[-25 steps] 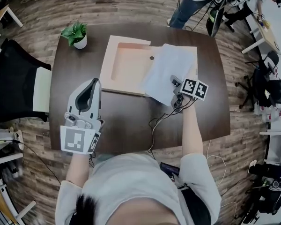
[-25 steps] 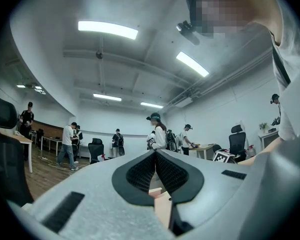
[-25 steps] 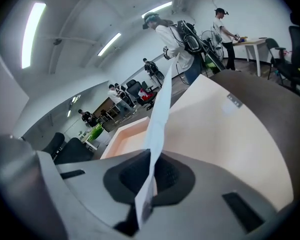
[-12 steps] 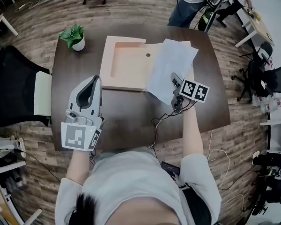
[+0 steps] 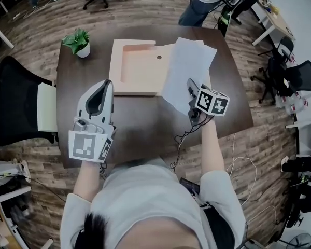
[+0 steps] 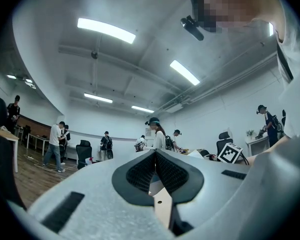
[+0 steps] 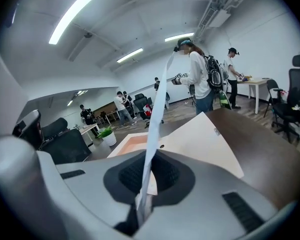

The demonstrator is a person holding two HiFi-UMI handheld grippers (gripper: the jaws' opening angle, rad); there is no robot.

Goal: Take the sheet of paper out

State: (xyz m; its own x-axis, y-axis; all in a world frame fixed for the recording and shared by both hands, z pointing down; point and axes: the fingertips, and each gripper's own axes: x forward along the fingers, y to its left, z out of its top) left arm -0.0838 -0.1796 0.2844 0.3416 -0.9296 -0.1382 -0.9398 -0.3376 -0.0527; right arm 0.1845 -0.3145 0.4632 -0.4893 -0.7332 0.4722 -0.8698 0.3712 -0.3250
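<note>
Pinching the sheet of paper (image 5: 186, 66): right hand-held gripper (image 5: 189, 85), jaws clamped.
Left hand-held gripper (image 5: 107, 85) closed, empty; beige tray (image 5: 137, 84) just ahead.

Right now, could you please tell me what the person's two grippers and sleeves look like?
Both the left gripper and the right gripper have smooth pale grey shells with black ribbed pads inside. Each carries a cube with black-and-white square markers. A thin black cable trails from under the right one. The person wears a light grey top with short sleeves.
</note>
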